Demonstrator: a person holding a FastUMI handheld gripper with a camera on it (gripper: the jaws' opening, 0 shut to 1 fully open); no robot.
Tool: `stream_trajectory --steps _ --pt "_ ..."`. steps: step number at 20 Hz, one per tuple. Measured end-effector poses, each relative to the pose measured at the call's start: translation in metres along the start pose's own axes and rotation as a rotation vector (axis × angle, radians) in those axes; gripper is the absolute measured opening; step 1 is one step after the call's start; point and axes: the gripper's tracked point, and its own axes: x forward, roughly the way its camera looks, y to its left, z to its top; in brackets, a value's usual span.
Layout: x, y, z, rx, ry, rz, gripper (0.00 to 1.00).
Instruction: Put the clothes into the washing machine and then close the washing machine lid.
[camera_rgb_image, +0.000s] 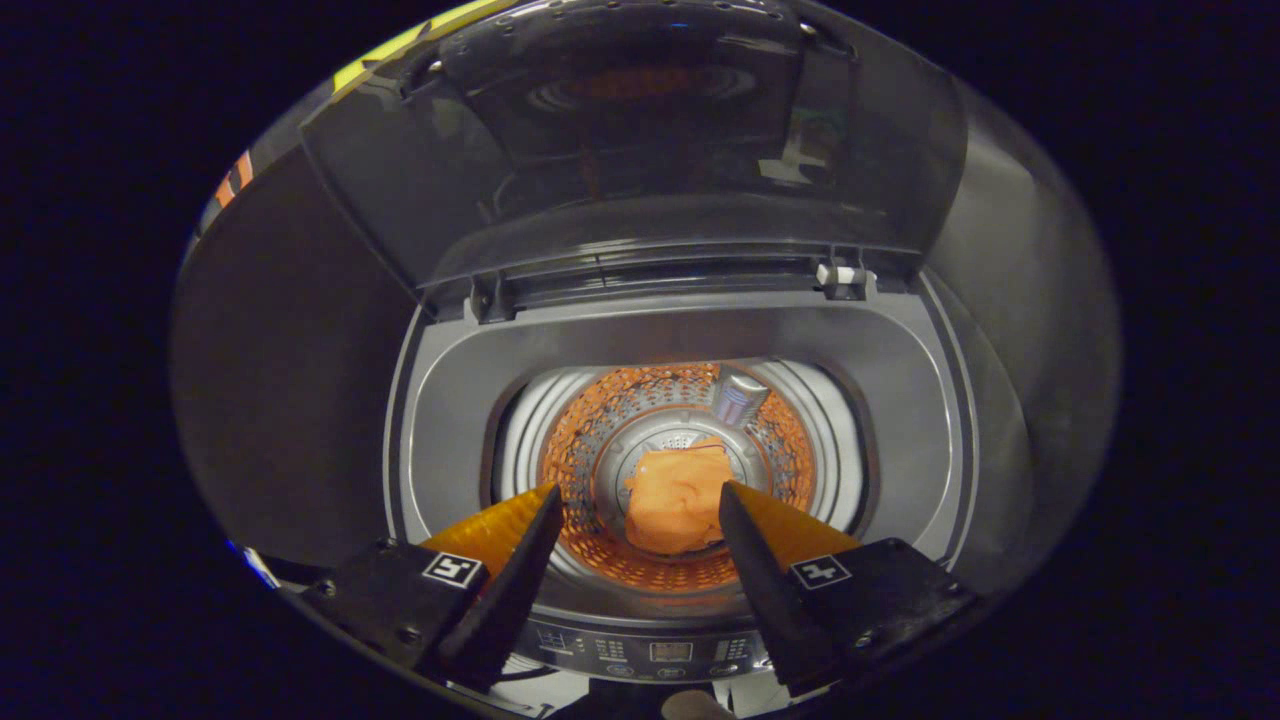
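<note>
The washing machine stands open, its lid tipped up and back beyond the tub. The gripper looks down into the drum, jaws apart and empty. Between them, well below, the orange clothes lie crumpled on the drum floor, long axis running away from the jaws.

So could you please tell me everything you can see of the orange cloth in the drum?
The cloth is a plain orange piece of soft fabric, crumpled into a loose bundle with rounded folds. It lies at the bottom of the drum, over the central hub, touching the drum floor. It shows between the open gripper fingers but well beyond them, and neither finger touches it. The lid stands raised behind.
</note>
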Motion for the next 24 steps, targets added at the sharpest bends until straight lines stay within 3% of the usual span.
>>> stream_trajectory --steps 5,16,24 --pt "-0.011 -0.004 0.005 -0.031 -0.053 -0.019 0.96" --pt "-0.074 0.002 0.070 -0.195 -0.371 -0.083 0.96" --pt "-0.141 0.023 0.132 -0.184 -0.533 -0.040 0.96"
